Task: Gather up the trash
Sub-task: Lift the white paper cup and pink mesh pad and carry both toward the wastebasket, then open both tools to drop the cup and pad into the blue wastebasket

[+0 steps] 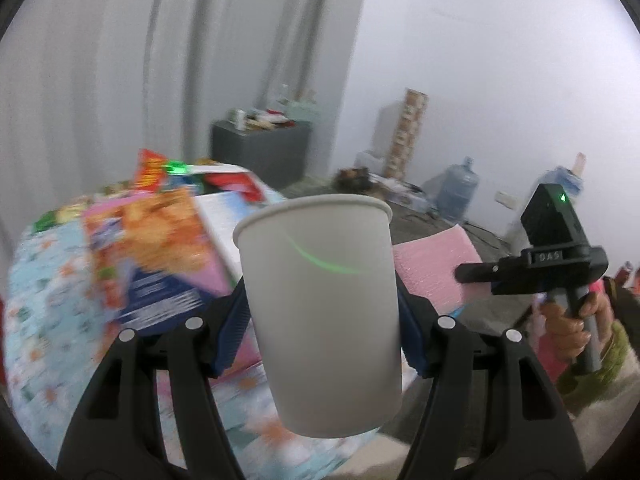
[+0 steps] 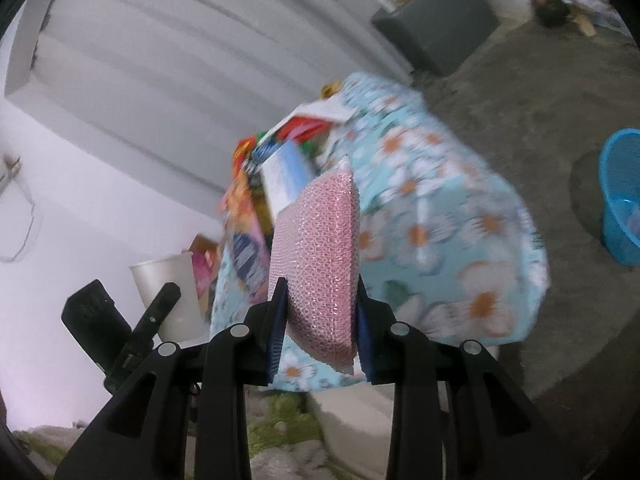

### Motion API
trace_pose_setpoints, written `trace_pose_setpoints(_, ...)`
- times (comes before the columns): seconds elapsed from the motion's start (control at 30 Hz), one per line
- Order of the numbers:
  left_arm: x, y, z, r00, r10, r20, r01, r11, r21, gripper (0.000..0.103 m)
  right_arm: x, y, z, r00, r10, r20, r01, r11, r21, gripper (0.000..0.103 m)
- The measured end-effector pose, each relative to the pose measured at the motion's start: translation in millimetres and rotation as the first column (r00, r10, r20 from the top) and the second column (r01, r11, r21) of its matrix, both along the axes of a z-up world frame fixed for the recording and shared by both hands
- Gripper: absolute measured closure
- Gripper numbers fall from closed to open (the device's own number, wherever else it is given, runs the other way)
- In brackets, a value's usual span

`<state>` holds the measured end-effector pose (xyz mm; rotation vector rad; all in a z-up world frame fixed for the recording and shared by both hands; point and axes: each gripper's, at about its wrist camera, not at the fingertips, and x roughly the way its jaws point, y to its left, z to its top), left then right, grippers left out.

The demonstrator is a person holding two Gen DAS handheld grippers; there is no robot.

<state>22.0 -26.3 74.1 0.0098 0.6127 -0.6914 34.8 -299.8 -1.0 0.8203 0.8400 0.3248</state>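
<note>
A white paper cup (image 1: 320,300) stands upright between the blue pads of my left gripper (image 1: 322,320), which is shut on its sides and holds it above the table's edge. Off to the right, a hand (image 1: 568,320) carries my right gripper (image 1: 468,276), shut on a pink mesh sponge (image 1: 432,264). In the right wrist view the sponge (image 2: 320,264) sits on edge, squeezed between the pads of the right gripper (image 2: 320,308). The cup (image 2: 188,280) shows at lower left there. Behind both lie colourful snack packets and boxes (image 1: 160,232), blurred.
The packets lie on a table under a light-blue floral cloth (image 2: 460,240). A blue plastic basket (image 2: 620,200) stands on the grey floor to the right. A dark grey cabinet (image 1: 260,148), a water jug (image 1: 456,188) and boxes line the far wall.
</note>
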Motion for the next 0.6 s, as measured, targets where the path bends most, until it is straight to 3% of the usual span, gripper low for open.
trace_pose_setpoints(0.17,47,-62,-4,0.98,-0.097,-0.173,0.093,0.995,-0.033,0.042,-17,-51,-7,0.985,-0.168,-0.036,0.167,0.985,-0.042,0.073)
trace_pose_setpoints(0.33,87,-155,-16,0.938,-0.204,-0.28,0.206,0.978,-0.022,0.041,-37,-120,-25,0.923,-0.371,-0.1,0.367,0.929,-0.05,0.072)
trace_pose_setpoints(0.43,109,-219,-30,0.881,-0.267,-0.389,0.272,0.961,-0.044,0.041,-42,-163,-43,0.864,-0.48,-0.155,0.478,0.877,-0.049,0.072)
trace_pose_setpoints(0.6,137,-333,-69,0.8,-0.323,-0.506,0.36,0.933,-0.026,0.041,-40,-224,-78,0.754,-0.613,-0.236,0.612,0.786,-0.09,0.071)
